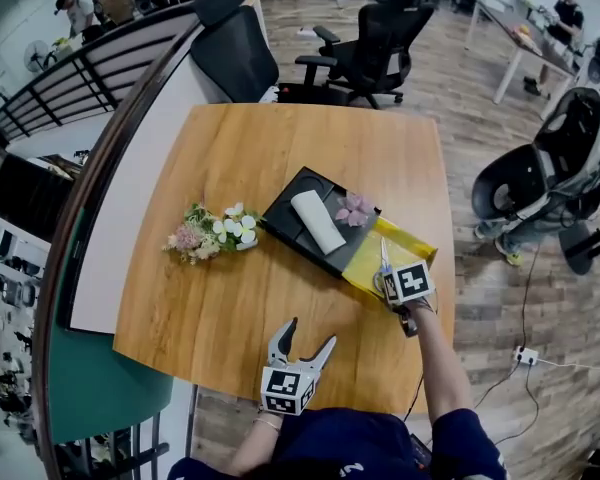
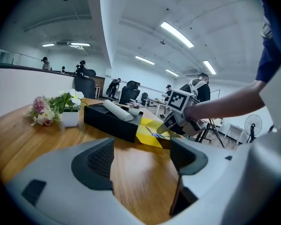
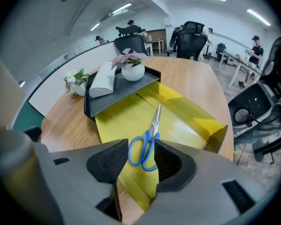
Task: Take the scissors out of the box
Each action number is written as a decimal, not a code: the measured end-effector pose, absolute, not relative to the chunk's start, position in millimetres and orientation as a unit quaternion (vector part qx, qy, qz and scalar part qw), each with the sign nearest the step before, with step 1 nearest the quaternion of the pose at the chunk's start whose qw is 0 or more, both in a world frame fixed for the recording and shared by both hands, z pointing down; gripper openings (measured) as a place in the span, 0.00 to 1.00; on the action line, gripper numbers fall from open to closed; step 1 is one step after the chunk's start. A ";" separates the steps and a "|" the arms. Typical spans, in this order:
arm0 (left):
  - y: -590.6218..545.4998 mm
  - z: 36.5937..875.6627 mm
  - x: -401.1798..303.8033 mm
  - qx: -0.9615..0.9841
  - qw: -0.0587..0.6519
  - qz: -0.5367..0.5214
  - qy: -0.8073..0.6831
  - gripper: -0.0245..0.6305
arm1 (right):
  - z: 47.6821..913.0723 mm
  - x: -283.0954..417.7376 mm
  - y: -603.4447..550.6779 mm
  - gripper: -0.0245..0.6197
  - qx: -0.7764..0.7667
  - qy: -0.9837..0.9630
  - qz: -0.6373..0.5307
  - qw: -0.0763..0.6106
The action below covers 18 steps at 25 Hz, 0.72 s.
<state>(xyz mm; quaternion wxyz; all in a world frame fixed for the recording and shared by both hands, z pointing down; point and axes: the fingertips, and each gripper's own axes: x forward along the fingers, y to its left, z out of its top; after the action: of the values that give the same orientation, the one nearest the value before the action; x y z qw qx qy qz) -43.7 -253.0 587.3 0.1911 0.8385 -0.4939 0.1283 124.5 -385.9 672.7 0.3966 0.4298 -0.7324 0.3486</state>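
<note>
The scissors (image 3: pixel 153 128), with blue handles and steel blades, lie flat inside the open yellow box (image 3: pixel 187 121) near the table's right edge. My right gripper (image 3: pixel 141 153) points steeply down over them. Its jaws stand on either side of the blue handles, and I see no pad pressing on them. In the head view that gripper (image 1: pixel 385 270) hangs over the yellow box (image 1: pixel 412 246). My left gripper (image 1: pixel 310 336) hovers open over the table's front edge with nothing between its fingers. From there it looks toward the box (image 2: pixel 147 131) and the right gripper (image 2: pixel 171 123).
A black tray (image 1: pixel 280 223) adjoins the yellow box on the left, carrying a white roll (image 1: pixel 318 221) and a small pink plant (image 1: pixel 356 208). A pot of flowers (image 1: pixel 212 233) stands further left. Office chairs (image 1: pixel 380 38) stand beyond the wooden table (image 1: pixel 230 308).
</note>
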 end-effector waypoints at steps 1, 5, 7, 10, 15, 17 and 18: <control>-253.6 588.5 -48.0 0.837 0.193 0.129 -0.496 0.61 | 677.9 124.3 -387.4 0.33 0.427 -0.727 0.355 0.403; -257.2 595.7 -62.9 0.829 0.204 0.131 -0.504 0.61 | 693.8 135.8 -400.7 0.34 0.435 -0.705 0.340 0.445; -258.0 598.5 -69.0 0.826 0.208 0.131 -0.507 0.61 | 700.2 139.4 -406.4 0.34 0.437 -0.698 0.335 0.457; -259.3 601.8 -74.6 0.823 0.215 0.131 -0.509 0.61 | 708.1 139.6 -401.6 0.35 0.424 -0.682 0.344 0.487; -261.2 603.0 -80.7 0.819 0.224 0.128 -0.512 0.60 | 706.5 143.2 -402.1 0.32 0.443 -0.657 0.327 0.515; -262.5 602.9 -79.4 0.820 0.223 0.126 -0.511 0.60 | 709.4 149.3 -401.5 0.31 0.447 -0.647 0.306 0.537; -262.8 602.4 -78.6 0.821 0.223 0.125 -0.511 0.60 | 709.6 149.7 -401.2 0.30 0.448 -0.645 0.302 0.540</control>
<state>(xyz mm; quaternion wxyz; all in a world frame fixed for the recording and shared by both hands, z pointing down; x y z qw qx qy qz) -78.6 -262.8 602.4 0.2227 0.8207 -0.5111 0.1251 149.7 -401.2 709.6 0.5402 0.4480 -0.6452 0.3019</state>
